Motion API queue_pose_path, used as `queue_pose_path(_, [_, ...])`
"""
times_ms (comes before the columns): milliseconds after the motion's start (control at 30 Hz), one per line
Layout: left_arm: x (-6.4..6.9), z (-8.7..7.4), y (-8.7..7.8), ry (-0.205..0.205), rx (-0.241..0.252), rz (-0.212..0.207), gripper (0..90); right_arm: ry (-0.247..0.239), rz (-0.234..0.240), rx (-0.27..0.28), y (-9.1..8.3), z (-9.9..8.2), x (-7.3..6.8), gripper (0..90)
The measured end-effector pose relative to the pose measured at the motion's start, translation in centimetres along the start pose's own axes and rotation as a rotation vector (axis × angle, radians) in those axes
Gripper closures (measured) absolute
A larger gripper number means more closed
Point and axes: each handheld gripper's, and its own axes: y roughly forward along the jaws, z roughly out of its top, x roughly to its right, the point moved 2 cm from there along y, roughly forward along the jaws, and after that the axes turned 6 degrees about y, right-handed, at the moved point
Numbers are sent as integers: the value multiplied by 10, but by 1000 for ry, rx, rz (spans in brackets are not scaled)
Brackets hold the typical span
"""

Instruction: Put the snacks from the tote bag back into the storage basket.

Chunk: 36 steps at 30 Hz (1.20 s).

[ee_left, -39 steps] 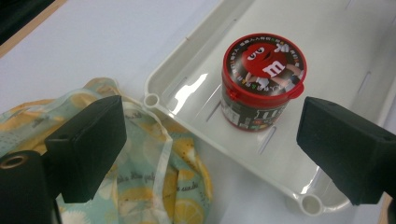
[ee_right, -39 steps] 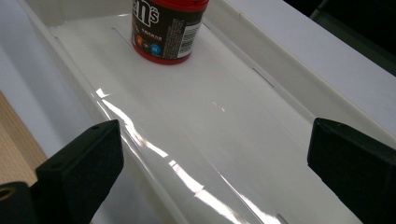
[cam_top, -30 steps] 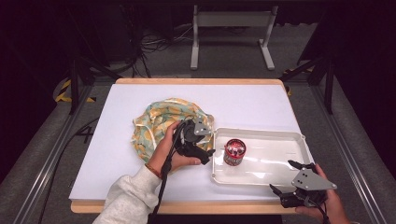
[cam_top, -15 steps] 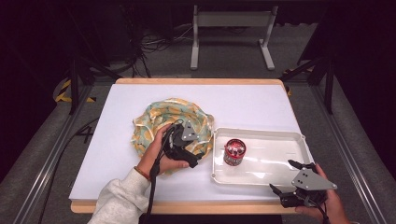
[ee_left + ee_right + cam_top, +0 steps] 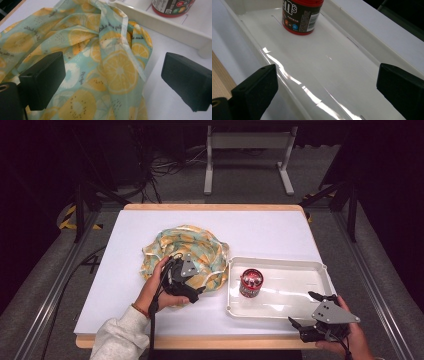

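A crumpled pale-green cloth [image 5: 185, 247] printed with lemon slices lies in a heap on the white table, left of a white tray [image 5: 300, 265]. My left gripper [image 5: 196, 293] hovers over the heap's near right edge. In the left gripper view my left gripper [image 5: 115, 80] stands open; its jaws have just been opening, and the cloth [image 5: 82, 37] lies under the gap without touching either pad. A red candy jar [image 5: 251, 282] stands upright in the tray's left part. My right gripper [image 5: 305, 309] is open at the tray's near right corner, with nothing between its jaws.
In the right gripper view the tray's glossy floor [image 5: 352, 62] runs away from my right gripper [image 5: 327, 87] to the jar [image 5: 302, 17]. In the left gripper view the tray wall [image 5: 160, 25] stands just beyond the cloth, with the jar [image 5: 172, 6] behind it. The table's wooden front edge [image 5: 200, 342] runs close below both hands.
My left gripper has drawn back leftwards from the tray's left wall and now sits lower over the cloth's near edge. The right gripper, jar and tray have not moved.
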Motion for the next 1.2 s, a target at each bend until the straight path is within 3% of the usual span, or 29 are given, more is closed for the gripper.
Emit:
queue_pose_path(533, [-9,-39,-14,-6,12,24,63,-3,0,-2,0,0,-1,42])
queue_pose_path(600, [-9,-43,-15,-6,19,11,62,-2,-1,-3,0,0,0,42])
queue_pose_path(733, [-8,-51,-17,6,7,37,61,-3,0,-3,1,0,-1,42])
queue_pose_path(1200, [-9,-82,-29,-37,-15,76,63,-12,6,-3,1,1,-2,42])
